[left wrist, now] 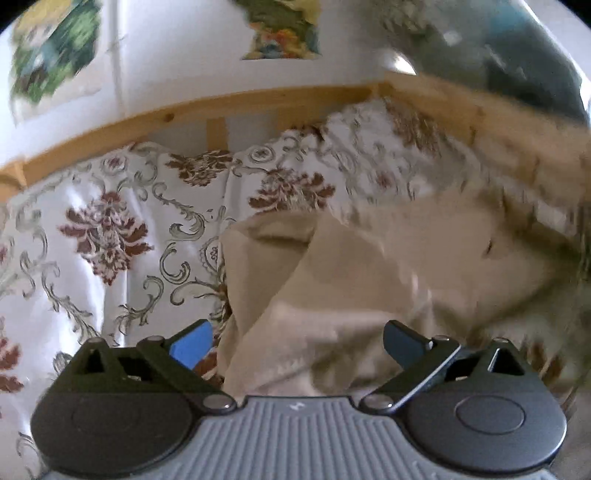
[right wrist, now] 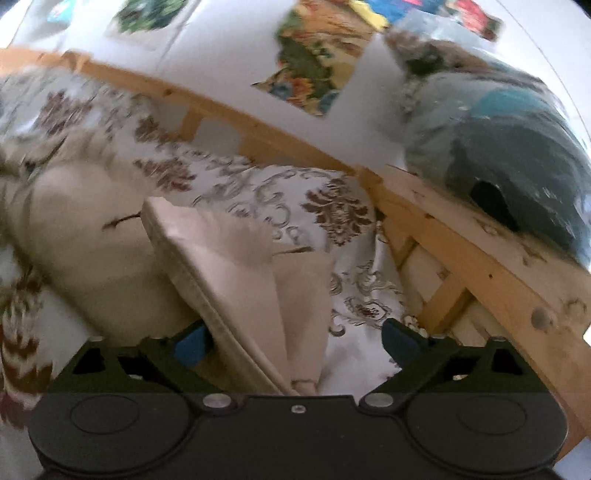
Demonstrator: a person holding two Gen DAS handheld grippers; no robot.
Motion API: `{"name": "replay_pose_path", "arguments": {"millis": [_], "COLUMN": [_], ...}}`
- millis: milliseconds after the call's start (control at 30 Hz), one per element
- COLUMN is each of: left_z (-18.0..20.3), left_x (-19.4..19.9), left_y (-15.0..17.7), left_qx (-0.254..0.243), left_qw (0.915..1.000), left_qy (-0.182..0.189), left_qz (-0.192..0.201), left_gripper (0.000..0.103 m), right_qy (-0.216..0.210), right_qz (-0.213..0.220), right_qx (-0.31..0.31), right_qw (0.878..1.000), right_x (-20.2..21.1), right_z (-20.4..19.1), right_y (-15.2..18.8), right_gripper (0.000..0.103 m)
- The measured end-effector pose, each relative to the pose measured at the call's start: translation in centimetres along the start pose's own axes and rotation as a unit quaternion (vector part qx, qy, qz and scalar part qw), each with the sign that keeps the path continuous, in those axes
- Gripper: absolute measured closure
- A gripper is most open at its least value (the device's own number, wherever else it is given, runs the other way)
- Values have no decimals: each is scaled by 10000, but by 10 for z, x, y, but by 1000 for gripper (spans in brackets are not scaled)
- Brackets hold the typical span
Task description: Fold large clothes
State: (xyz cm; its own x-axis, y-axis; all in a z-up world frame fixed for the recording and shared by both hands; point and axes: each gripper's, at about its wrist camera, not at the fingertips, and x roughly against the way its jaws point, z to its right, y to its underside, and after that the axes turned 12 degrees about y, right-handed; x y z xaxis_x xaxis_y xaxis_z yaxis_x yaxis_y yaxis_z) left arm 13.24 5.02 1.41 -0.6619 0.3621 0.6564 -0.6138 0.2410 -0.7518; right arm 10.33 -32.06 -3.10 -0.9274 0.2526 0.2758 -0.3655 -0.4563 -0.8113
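Note:
A beige garment [left wrist: 369, 280] lies crumpled on a bed with a white, floral-patterned cover [left wrist: 110, 229]. My left gripper [left wrist: 297, 345] is open, its blue-padded fingers [left wrist: 192, 345] wide apart, just above the garment's near edge. In the right wrist view the same beige garment [right wrist: 236, 273] shows a folded seam edge running between the fingers. My right gripper [right wrist: 295, 341] is open, its left finger [right wrist: 192, 345] beside the seam; nothing is clamped.
A wooden bed rail [left wrist: 229, 107] runs along the far side, with a white wall and colourful pictures [left wrist: 280, 33] behind. A clear bag of dark blue fabric [right wrist: 517, 147] sits on the rail corner [right wrist: 480, 258] at the right.

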Motion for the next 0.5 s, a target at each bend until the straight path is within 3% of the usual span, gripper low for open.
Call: {"name": "replay_pose_path", "arguments": {"millis": [67, 200, 267, 400, 500], "left_z": [9, 14, 7, -15, -31], "left_x": [-11, -33, -36, -32, -29], "left_y": [8, 17, 17, 12, 11], "left_qx": [-347, -727, -550, 86, 455], "left_qw": [9992, 9950, 9958, 9990, 9978], "left_qy": [-149, -587, -680, -438, -445], "left_qz": [-140, -363, -271, 27, 200], "left_gripper": [7, 39, 45, 63, 81], "right_qy": [124, 398, 450, 622, 721], "right_qz": [-26, -172, -297, -522, -473], "right_qx": [-201, -723, -981, -1162, -976], "right_qw": [9997, 9964, 9937, 9899, 9915], "right_x": [-2, -5, -8, -15, -19], "right_z": [4, 10, 13, 13, 6], "right_y": [-3, -4, -2, -2, -5], "right_gripper": [13, 25, 40, 44, 57]}}
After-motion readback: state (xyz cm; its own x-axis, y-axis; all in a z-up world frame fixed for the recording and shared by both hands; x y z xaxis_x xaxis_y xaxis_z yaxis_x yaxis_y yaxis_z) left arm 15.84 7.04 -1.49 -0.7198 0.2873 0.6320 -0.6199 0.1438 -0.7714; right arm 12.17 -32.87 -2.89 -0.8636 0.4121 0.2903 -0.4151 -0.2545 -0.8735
